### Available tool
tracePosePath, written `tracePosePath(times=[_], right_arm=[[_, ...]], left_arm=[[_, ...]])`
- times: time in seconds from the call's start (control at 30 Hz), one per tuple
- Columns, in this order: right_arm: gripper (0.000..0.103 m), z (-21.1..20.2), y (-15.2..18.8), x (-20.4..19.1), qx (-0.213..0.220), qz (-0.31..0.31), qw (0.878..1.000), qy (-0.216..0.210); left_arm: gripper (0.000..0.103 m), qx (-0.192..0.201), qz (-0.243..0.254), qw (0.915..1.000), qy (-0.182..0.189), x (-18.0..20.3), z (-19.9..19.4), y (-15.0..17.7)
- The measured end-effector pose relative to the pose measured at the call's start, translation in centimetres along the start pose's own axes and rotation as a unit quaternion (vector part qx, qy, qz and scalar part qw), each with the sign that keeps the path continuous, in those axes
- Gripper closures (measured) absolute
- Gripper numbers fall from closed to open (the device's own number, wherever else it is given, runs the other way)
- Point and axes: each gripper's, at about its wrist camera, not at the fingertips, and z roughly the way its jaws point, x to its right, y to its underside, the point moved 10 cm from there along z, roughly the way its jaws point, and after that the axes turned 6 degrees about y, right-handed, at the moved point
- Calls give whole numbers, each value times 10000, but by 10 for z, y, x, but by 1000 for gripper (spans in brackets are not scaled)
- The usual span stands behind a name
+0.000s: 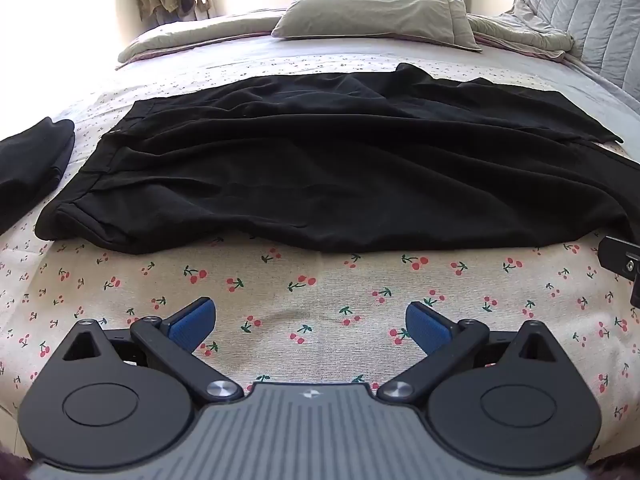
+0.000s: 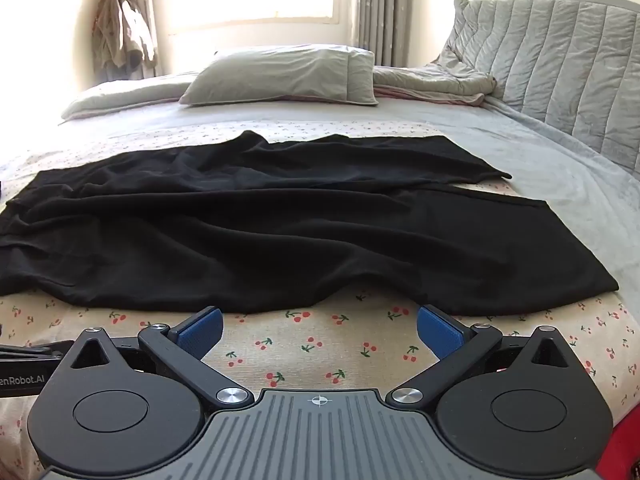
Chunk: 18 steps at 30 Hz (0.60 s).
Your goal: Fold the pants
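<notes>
Black pants [image 1: 320, 168] lie spread and wrinkled across the cherry-print bed sheet [image 1: 320, 280], waistband to the left, both legs running to the right. In the right wrist view the pants [image 2: 260, 236] fill the middle, with the leg ends at the right. My left gripper [image 1: 311, 322] is open and empty, hovering over the sheet a little short of the pants' near edge. My right gripper [image 2: 319, 330] is open and empty, its blue pads just short of the near edge of the lower leg.
A second black garment [image 1: 32, 164] lies folded at the left. A grey pillow [image 1: 376, 12] and a rumpled blanket [image 2: 436, 80] lie at the far side. A padded grey headboard [image 2: 560, 68] stands at the right. Clothes [image 2: 120, 32] hang by the window.
</notes>
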Motion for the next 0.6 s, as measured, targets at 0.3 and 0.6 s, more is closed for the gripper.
tracePosePath(times=[0.3,0.6], right_arm=[[0,0,3,-3,-131,110,9998,-123],[0,8,8,-2,-292,106,9995,-78]], left_arm=[[0,-5,-44,9999,128,-6,-9,-8],[0,46,4,9999,163,-4,-5,-3]])
